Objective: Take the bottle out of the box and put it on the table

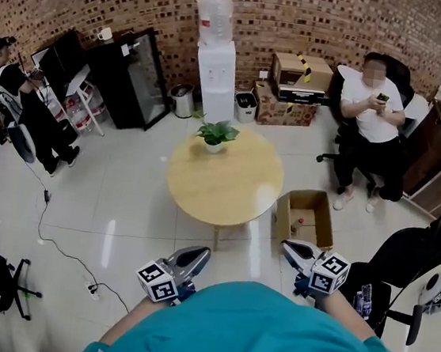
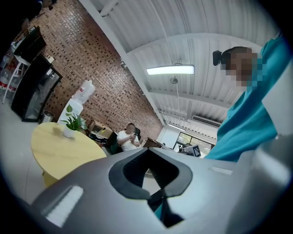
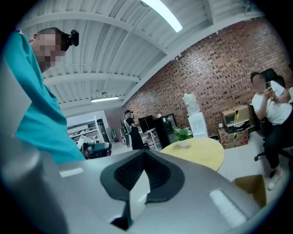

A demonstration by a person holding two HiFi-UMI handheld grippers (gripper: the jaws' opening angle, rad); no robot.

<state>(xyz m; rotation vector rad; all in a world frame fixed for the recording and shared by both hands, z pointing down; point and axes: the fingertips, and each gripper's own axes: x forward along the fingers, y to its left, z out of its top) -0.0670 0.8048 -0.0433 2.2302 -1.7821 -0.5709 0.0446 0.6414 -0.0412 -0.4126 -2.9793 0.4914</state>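
Left gripper [image 1: 197, 258] and right gripper [image 1: 295, 250] both have jaws closed on nothing. Just ahead of the right jaws stands the open box [image 1: 282, 219], beside the round table [image 1: 227, 184]. The bottle, too small to distinguish, is presumably inside the box; the whole task remains.

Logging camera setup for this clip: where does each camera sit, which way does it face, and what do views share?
Head view: on the person's head, steeply down at round table, cardboard box, left gripper, right gripper; teal shirt shows.
Left gripper view: on that gripper, over its shut jaws, up toward table and ceiling; teal shirt right.
Right gripper view: on that gripper, over shut jaws, toward table and box; teal shirt left.
Shared: all show the table and potted plant.
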